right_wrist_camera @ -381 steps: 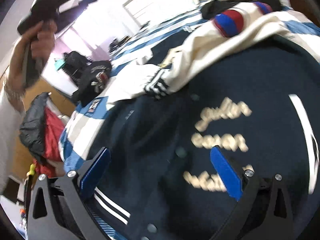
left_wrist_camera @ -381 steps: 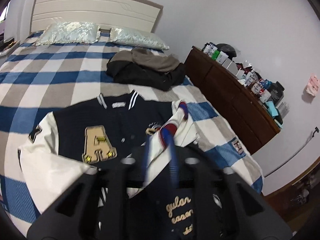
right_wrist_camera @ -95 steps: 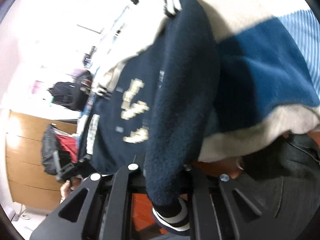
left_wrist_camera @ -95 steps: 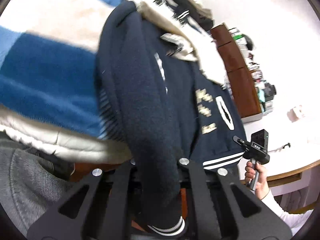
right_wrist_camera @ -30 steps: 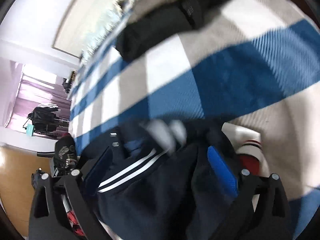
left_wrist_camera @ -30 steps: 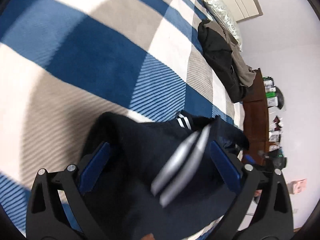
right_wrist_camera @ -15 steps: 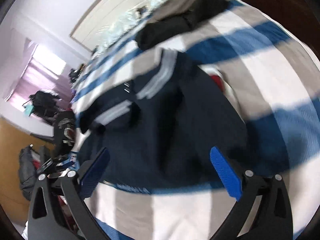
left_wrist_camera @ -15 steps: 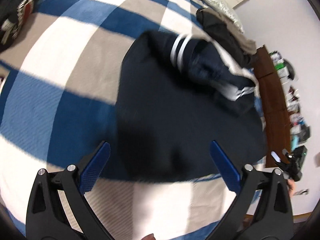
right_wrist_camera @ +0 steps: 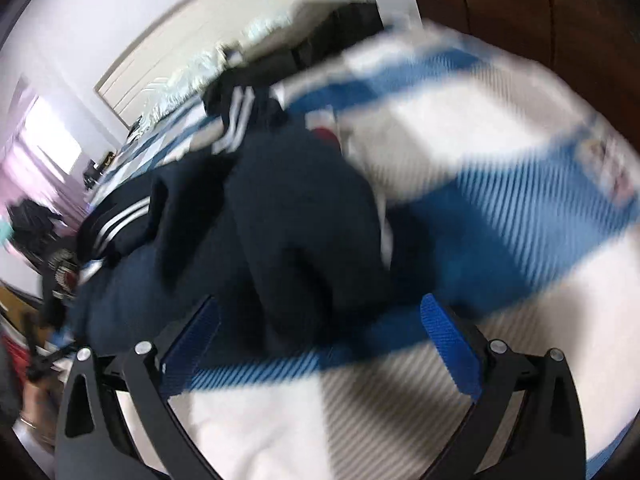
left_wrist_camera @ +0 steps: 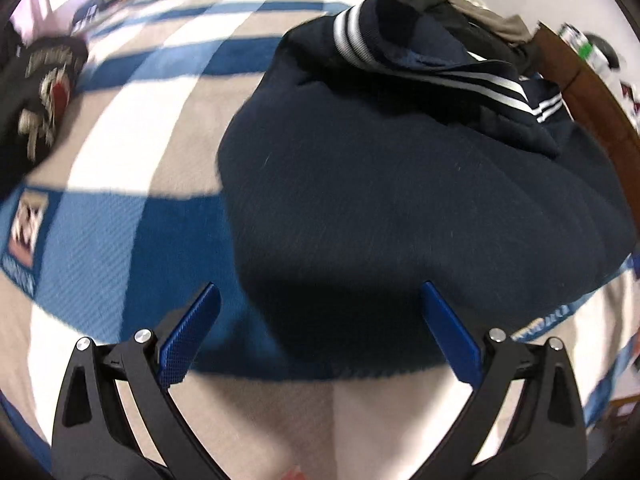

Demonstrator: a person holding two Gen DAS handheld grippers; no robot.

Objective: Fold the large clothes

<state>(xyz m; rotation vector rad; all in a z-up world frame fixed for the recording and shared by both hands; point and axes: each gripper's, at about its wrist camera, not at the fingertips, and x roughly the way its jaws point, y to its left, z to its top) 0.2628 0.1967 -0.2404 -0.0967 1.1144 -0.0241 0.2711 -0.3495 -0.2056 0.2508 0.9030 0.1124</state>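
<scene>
A navy varsity jacket [left_wrist_camera: 400,168] lies in a folded heap on the blue, white and beige checked bedspread [left_wrist_camera: 120,208], its white-striped hem [left_wrist_camera: 472,76] bunched on top at the far side. My left gripper [left_wrist_camera: 320,332] stands open just short of the jacket's near edge, with nothing between its fingers. In the blurred right wrist view the same jacket [right_wrist_camera: 280,220] fills the middle, and my right gripper [right_wrist_camera: 320,332] is open at its near edge, not touching it. A red and white cuff [right_wrist_camera: 324,134] peeks out behind.
A black printed garment [left_wrist_camera: 36,92] lies at the bed's left edge. A dark clothes pile [left_wrist_camera: 472,16] and pillows sit near the headboard [right_wrist_camera: 192,44]. A brown dresser [left_wrist_camera: 580,92] runs along the right side. A hand [right_wrist_camera: 32,412] shows at lower left of the right wrist view.
Both grippers, shut on the jacket's folded edge 3 seconds ago, have opened and let it drop onto the bed. Since half a second ago both have drawn back toward the bed's foot.
</scene>
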